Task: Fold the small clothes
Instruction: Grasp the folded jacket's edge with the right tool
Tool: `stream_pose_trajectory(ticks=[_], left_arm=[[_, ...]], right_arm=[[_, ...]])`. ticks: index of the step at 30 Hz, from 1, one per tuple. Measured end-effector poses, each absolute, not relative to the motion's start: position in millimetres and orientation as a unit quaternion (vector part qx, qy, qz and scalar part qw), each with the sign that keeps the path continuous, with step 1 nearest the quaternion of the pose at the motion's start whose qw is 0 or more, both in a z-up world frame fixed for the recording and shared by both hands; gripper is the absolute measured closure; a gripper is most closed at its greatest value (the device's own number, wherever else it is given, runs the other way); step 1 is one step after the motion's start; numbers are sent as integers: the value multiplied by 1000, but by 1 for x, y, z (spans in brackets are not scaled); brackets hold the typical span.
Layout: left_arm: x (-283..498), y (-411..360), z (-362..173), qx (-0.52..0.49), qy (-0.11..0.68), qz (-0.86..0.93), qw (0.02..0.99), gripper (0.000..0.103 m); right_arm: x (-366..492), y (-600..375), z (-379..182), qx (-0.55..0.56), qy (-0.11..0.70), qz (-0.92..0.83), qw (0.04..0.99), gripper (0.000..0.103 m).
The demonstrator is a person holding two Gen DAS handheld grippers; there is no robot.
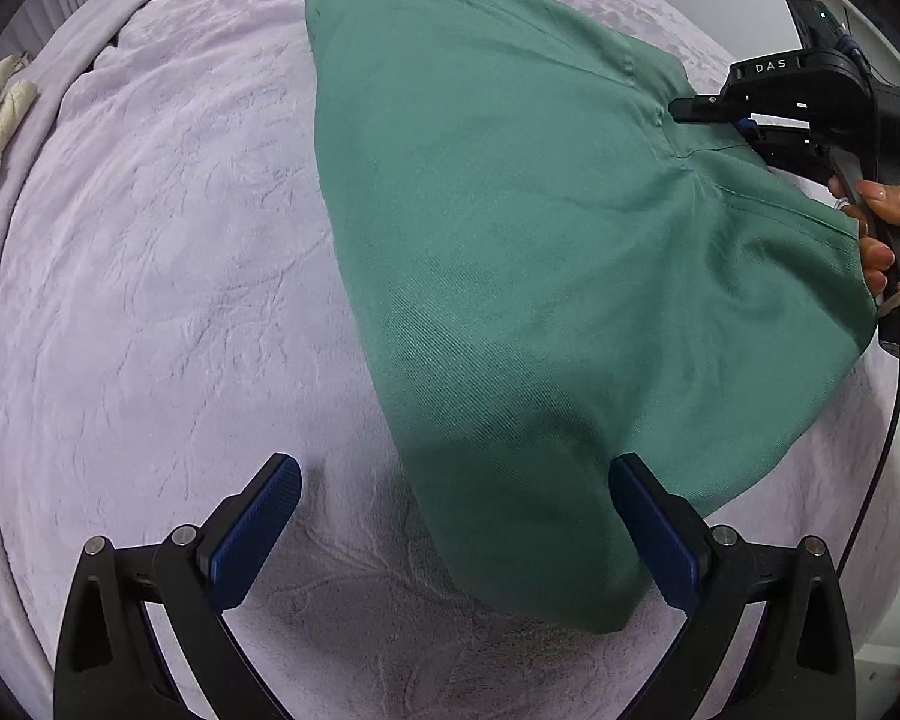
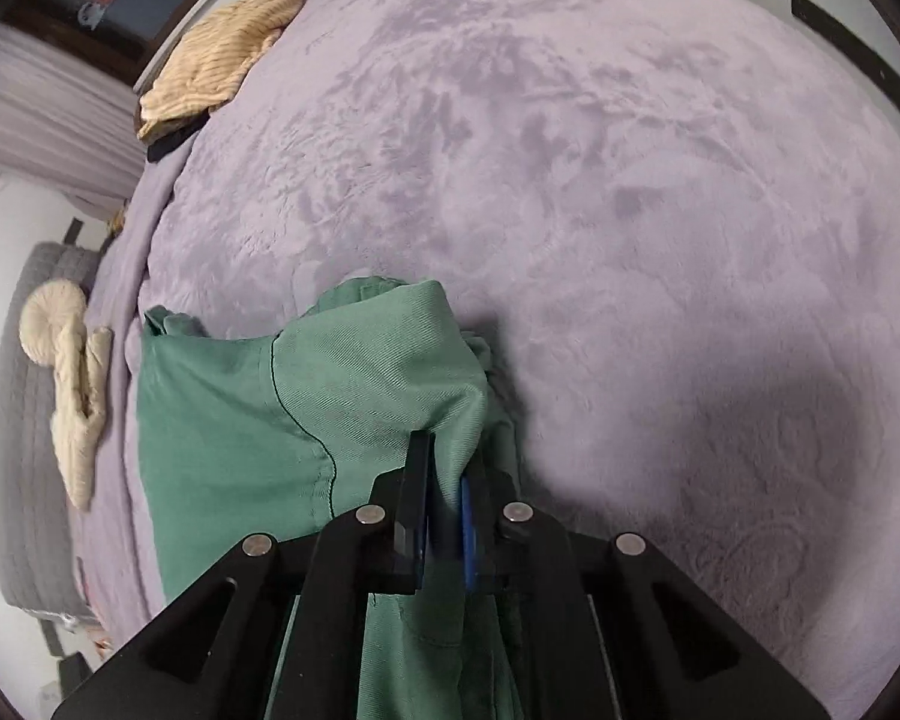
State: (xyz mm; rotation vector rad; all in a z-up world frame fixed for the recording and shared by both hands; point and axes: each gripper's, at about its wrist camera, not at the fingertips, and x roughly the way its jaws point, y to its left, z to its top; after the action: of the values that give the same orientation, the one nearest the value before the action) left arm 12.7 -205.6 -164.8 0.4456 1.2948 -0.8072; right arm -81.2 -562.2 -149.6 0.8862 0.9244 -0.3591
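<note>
The green garment (image 1: 510,252), a twill piece with stitched seams and what looks like a belt loop, lies spread over the lilac blanket (image 1: 168,276), filling the centre and right of the left wrist view. It looks light and limp yet fairly dense in weave: it drapes in soft folds, should not slip readily from ribbed pads, and cannot break. The right gripper (image 2: 447,516) has its jaws closed on a bunched edge of the cloth, at the lower centre of its own view; in the left wrist view it sits at the upper right, pinching near the seam junction. The left gripper (image 1: 456,534) has its jaws spread wide at the bottom of its frame, one pad over bare blanket, the other over the garment's lower corner, gripping nothing. A hemmed or seamed edge is likely the best hold, since doubled cloth gives the pads more to bite. Beige clothes (image 2: 222,60) lie at the upper left of the right wrist view, well apart.
</note>
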Motion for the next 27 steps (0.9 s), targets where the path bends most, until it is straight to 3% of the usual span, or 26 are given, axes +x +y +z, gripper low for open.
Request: stream_pose_trajectory(ticks=[5,6,7,9,12,14,15,16,23,27], left_arm=[[16,-200,-150,205,582,-364,697,0],[18,-197,-143,204,578,-364,701,0],[20,-195,-137,202,573,-363,707,0],[28,-191,-127,196,565,-356,718,0],[40,-187,-121,180,567,-343,727,0],[45,-188,-126,173,573,-334,728,0],[46,-190,-126,169,575,-333,728,0],[48,-192,-127,167,574,-333,729,0],[46,-190,-142,173,584,-336,718,0],[41,-188,-147,161,593,-342,711,0]], right_arm=[[-115,-558,-123,422,418,-184,783,76],[-120,-550,-112,407,424,-180,789,65],[-127,-540,-101,391,424,-173,798,47],[-144,-511,-78,354,416,-152,824,31],[-164,-468,-70,309,440,-138,832,31],[-170,-450,-82,290,469,-143,822,33],[-171,-446,-93,286,485,-153,812,57],[-173,-447,-102,304,492,-151,802,95],[-244,-495,-152,639,299,-138,695,95],[-265,-502,-198,681,302,-164,646,95]])
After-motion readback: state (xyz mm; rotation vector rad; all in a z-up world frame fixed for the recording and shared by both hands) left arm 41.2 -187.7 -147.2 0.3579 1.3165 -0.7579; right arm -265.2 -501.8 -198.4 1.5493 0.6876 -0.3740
